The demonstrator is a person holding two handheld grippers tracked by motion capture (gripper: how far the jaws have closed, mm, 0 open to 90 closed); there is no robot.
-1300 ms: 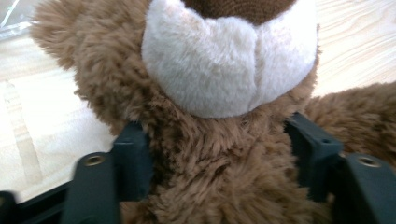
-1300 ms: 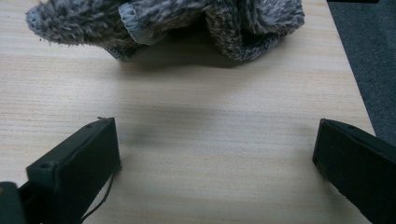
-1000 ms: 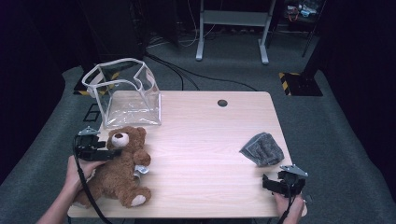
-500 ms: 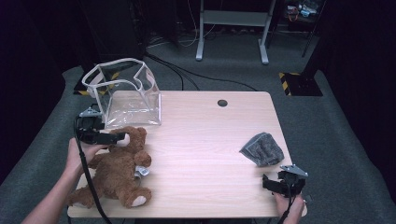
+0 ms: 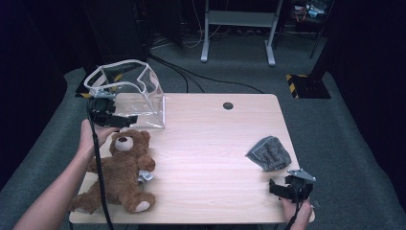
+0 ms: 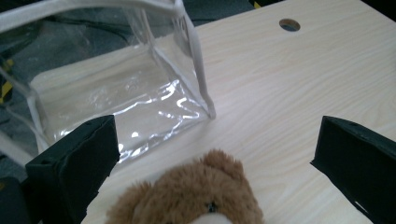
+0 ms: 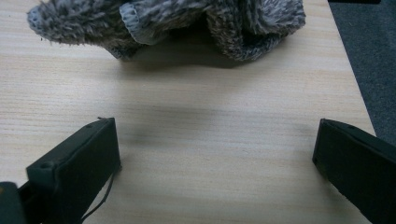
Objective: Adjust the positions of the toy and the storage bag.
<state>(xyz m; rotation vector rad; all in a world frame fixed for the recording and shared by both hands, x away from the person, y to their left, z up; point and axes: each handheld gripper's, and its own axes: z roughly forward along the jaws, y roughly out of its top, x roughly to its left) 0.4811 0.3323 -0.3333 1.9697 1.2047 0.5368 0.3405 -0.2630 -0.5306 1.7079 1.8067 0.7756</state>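
Note:
A brown teddy bear (image 5: 119, 172) lies on its back at the table's front left. My left gripper (image 5: 128, 120) hovers just above and beyond its head (image 6: 187, 196), in front of a clear plastic bag (image 5: 139, 98) with white trim. Its jaws have just been opening; they stand wide with nothing between them (image 6: 215, 140). The bag (image 6: 116, 88) stands open-topped at the back left. A grey knitted cloth (image 5: 269, 153) lies crumpled at the right. My right gripper (image 5: 274, 187) rests low near the front right edge, open (image 7: 215, 140), a short way from the cloth (image 7: 177, 23).
The light wooden table (image 5: 210, 143) has a round cable hole (image 5: 228, 105) at the back centre. Dark carpet surrounds it, with a metal stand's legs (image 5: 237, 38) and cables beyond. A cable trails from the left gripper across the bear.
The left gripper has lifted off the bear's head and moved back toward the clear bag. The bear stays lying on the table. The right gripper has not moved.

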